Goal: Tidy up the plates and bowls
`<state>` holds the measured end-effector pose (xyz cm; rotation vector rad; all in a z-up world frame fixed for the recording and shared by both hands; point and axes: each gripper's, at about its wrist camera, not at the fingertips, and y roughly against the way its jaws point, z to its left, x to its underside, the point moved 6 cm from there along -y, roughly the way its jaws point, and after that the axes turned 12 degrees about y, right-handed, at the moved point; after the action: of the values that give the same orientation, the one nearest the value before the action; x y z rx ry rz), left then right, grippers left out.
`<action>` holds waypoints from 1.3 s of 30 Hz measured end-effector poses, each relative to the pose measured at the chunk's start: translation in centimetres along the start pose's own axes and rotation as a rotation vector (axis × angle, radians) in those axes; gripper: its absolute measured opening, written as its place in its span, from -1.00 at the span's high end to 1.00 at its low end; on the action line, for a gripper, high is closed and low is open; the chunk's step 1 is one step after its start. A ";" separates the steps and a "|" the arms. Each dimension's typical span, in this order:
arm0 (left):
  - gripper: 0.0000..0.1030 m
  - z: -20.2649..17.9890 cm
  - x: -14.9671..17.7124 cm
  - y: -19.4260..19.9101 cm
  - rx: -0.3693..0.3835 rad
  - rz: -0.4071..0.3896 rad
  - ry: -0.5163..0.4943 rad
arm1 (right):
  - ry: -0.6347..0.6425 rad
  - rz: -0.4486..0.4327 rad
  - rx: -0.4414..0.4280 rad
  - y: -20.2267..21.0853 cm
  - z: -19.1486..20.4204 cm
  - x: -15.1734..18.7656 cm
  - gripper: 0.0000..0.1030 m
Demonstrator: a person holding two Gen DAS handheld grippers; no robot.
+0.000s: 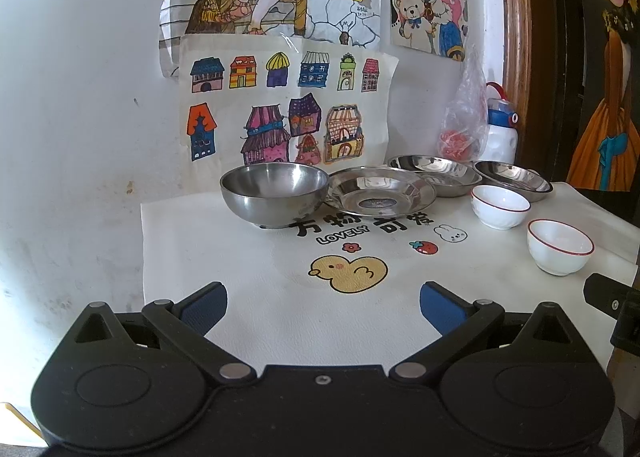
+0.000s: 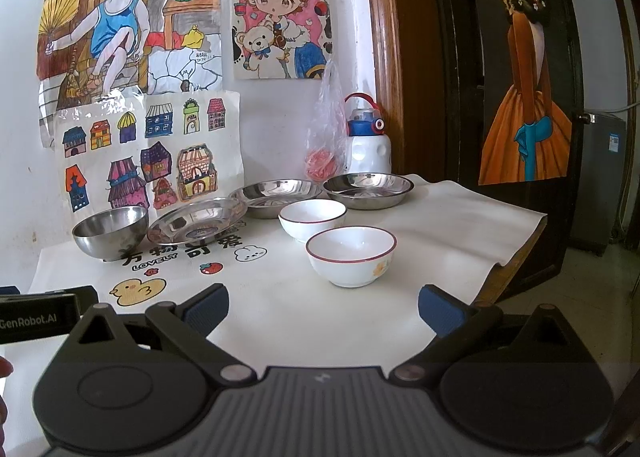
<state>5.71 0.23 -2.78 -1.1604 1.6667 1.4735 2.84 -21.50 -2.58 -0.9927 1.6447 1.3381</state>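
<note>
Left wrist view: left gripper fingers spread wide, empty, low over the mat. Steel bowl straight ahead, steel plate touching its right side; approach the bowl's free left rim.

Right wrist view: right gripper fingers apart, empty. Nearest white bowl just ahead (its twin close behind). Bottle and plastic bag crowd the back plates.

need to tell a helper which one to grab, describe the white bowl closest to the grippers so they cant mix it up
On the white mat with the yellow duck print, two white bowls with red rims stand in front of the steel plates. It is the near white bowl, closest to the table's front edge. Unlike the far white bowl, it shows a small yellow motif on its side.
</note>
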 end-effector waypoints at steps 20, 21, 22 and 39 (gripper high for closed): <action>-0.99 -0.2 0.5 -0.7 0.000 0.008 -0.001 | 0.003 0.006 0.000 -0.1 0.0 0.2 -1.00; -0.99 -0.2 0.6 -0.8 0.000 0.008 -0.001 | 0.002 0.006 0.000 -0.1 0.0 0.2 -1.00; -0.99 -0.2 0.5 -0.7 -0.001 0.009 -0.001 | 0.002 0.006 0.000 -0.2 0.1 0.2 -1.00; -0.99 -0.2 0.8 -1.0 -0.001 0.011 0.002 | 0.002 0.016 -0.002 -0.2 -0.2 0.0 -1.00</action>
<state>6.35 -0.11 -3.88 -1.1550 1.6771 1.4804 3.00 -21.78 -2.64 -0.9838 1.6559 1.3500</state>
